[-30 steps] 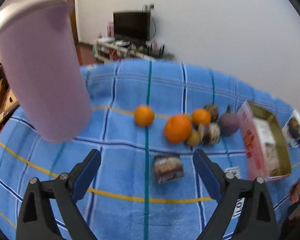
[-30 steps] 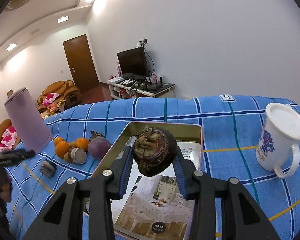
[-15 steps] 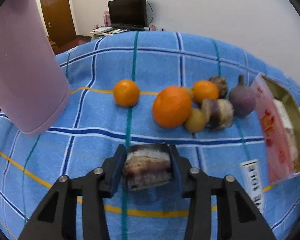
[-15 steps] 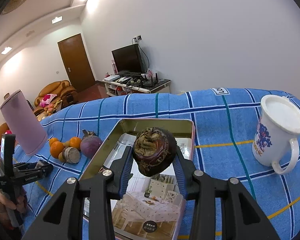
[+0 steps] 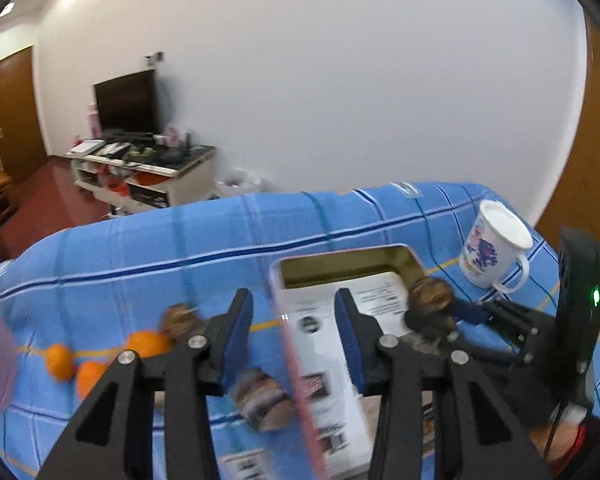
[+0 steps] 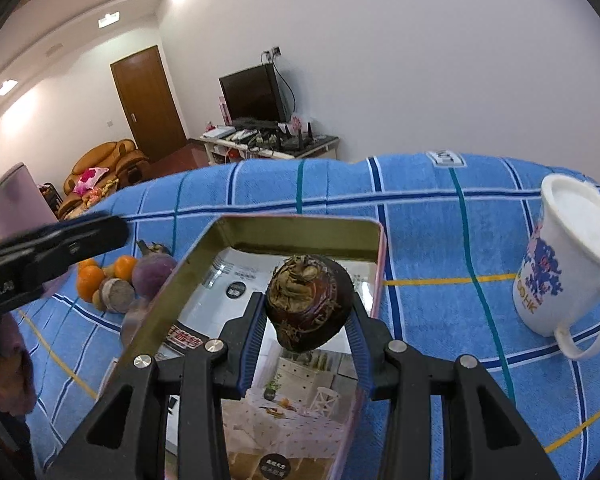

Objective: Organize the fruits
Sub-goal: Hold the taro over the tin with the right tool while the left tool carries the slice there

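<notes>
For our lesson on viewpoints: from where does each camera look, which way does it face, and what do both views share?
Left wrist: sits on the left gripper, looks along its jaws across the blue checked cloth to the tin; shows its own fingers and the right gripper.
Right wrist: sits on the right gripper, looks down into the tin past the dark brown fruit in its jaws; the left gripper's body shows at left.
Shared: tin, white mug, oranges, television.

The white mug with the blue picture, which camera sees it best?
The right wrist view: the white mug is large and sharp there, handle and blue print clear. In the left wrist view it is smaller, farther off, slightly blurred.
</notes>
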Motion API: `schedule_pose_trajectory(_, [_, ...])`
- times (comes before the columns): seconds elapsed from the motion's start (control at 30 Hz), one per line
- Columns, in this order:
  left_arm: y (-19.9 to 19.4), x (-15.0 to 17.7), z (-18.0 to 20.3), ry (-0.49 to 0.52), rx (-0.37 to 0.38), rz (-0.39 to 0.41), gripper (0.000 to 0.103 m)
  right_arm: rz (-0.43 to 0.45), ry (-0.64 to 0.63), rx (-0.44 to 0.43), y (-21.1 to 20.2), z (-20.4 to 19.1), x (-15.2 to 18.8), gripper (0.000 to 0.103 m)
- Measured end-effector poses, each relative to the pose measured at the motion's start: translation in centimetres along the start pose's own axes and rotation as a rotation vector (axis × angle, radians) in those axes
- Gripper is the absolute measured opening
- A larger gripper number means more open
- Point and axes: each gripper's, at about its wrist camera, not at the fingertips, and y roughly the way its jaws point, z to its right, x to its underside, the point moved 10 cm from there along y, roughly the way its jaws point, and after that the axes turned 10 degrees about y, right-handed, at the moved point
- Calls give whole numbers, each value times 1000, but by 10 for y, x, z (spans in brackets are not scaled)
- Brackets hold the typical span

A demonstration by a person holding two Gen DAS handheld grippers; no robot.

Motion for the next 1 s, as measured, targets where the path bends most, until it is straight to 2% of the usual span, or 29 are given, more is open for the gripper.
schedule_pose_trajectory(0.13, [14,4,12,26,-8,-45,45,-5,16,-20,0,0,0,42])
schedule_pose_trajectory(0.23, [17,11,1,0,-24,-69,47,-6,22,-57,-4,-6,0,42])
schedule_pose_trajectory(0.3, [13,23,-14,-54,-18,-85,51,-3,7,-69,-6,-12,2,42])
schedule_pose_trajectory(0.33, [10,28,-21,-65,-23,-89,57,-2,-8,-68,-7,-15,3,42])
schedule_pose_trajectory(0.47, [-9,64,-55,-24,-133,-126,70,-4,-25,-66,-8,-20,6,42])
schedule_pose_trajectory(0.57, [-10,87,-63,60,-179,-164,72,-5,-5,-74,-8,-18,5,42])
schedule_pose_trajectory(0.7, [8,96,-56,56,-148,-206,72,-22,-6,-74,-3,-15,9,42])
schedule_pose_trajectory(0.8, [17,89,-40,78,-112,-193,73,-46,-14,-73,3,-15,15,42])
schedule_pose_trajectory(0.93, [20,82,-22,148,-95,-193,73,-42,-99,-40,7,-16,18,42])
schedule_pose_trajectory(1.0, [18,79,-19,145,-81,-181,73,-37,-143,-17,7,-15,17,42])
